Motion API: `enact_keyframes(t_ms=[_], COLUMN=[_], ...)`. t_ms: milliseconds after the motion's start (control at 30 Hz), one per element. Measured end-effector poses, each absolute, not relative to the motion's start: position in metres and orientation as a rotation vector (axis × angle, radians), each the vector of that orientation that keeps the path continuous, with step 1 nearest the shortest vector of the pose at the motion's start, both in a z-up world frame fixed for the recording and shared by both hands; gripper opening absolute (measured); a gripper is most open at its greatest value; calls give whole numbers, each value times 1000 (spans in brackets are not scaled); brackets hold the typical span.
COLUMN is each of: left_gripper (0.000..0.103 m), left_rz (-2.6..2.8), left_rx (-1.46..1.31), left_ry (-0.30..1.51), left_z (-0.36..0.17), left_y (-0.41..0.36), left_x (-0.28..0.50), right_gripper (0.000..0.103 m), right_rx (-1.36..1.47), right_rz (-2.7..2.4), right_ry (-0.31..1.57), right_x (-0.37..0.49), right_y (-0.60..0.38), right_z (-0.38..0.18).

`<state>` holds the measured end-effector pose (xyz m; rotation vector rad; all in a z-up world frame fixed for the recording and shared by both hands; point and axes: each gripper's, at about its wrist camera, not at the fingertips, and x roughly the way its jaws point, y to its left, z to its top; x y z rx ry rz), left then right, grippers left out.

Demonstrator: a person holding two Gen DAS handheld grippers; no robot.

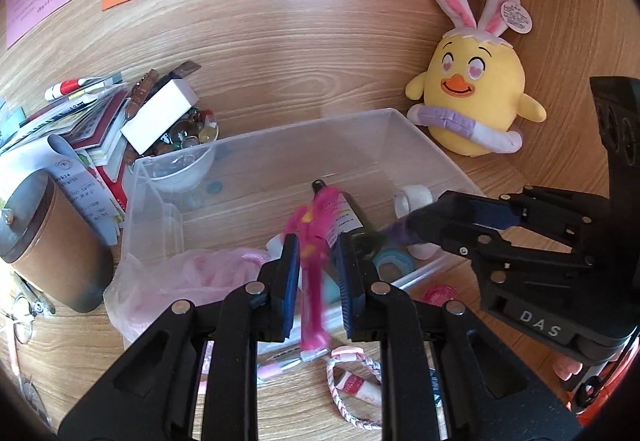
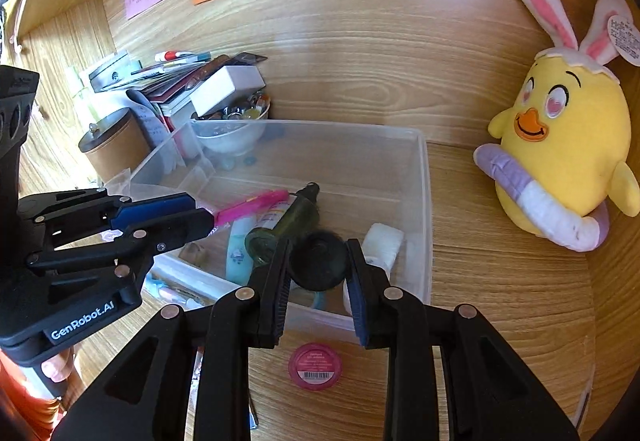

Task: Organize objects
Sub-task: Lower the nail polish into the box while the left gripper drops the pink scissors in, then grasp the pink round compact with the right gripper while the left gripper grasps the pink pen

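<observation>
A clear plastic bin stands on the wooden desk. In it lie a dark green bottle, a light blue tube, a white roll and a tape ring. My left gripper hovers over the bin's front with a blurred pink pen between its pads; the grip looks loose. My right gripper is over the bin, its pads touching a dark round object.
A yellow chick plush leans in the right corner. A brown canister, stacked books and a bowl of beads crowd the left. A pink round tin, a bracelet and a pink bag lie in front of the bin.
</observation>
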<state>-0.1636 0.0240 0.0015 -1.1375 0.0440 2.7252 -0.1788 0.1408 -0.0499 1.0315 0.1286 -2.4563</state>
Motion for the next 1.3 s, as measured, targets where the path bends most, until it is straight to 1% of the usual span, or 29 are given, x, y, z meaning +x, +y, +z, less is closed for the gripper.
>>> enact_keyframes(t_ms=[133, 200, 333, 400, 433, 500, 600, 667, 733, 767, 800, 933, 1167, 1300], left_gripper=[19, 26, 36, 47, 49, 58, 68, 72, 81, 89, 94, 96, 96, 96], left_rz=[2712, 2715, 2736, 2753, 2762, 2781, 2805, 2817, 2830, 2839, 2845, 2870, 2806, 2750], left_rx=[-1139, -1131, -1097, -1072, -1060, -1036, -1014, -1009, -1003, -1003, -1006, -1071, -1300, -1374], left_ry=[31, 26, 32, 32, 33, 34, 31, 29, 24, 21, 15, 4, -53, -36], left_z=[4, 7, 14, 18, 20, 25, 30, 32, 34, 35, 35, 26, -18, -39], left_y=[23, 22, 20, 19, 18, 15, 10, 5, -3, -8, -15, -40, -76, -82], left_x=[-160, -155, -145, -138, -135, -127, -117, -110, -102, -99, -95, -90, -98, -106], right_gripper=[25, 27, 38, 43, 46, 49, 55, 57, 60, 61, 62, 66, 67, 67], right_rx=[1037, 1032, 1000, 976, 965, 944, 919, 908, 899, 896, 895, 909, 988, 1058], right_rz=[-2448, -2449, -2465, -2476, -2481, -2489, -2495, -2496, -2498, -2500, -2500, -2503, -2470, -2432], right_ry=[121, 115, 112, 114, 115, 122, 132, 135, 139, 140, 141, 147, 167, 187], right_x=[-176, -173, -163, -156, -153, -146, -136, -130, -124, -121, -119, -112, -103, -100], right_y=[143, 145, 149, 151, 152, 154, 155, 156, 158, 159, 160, 165, 165, 160], right_z=[-48, -46, -38, -33, -31, -27, -22, -19, -18, -18, -18, -22, -45, -65])
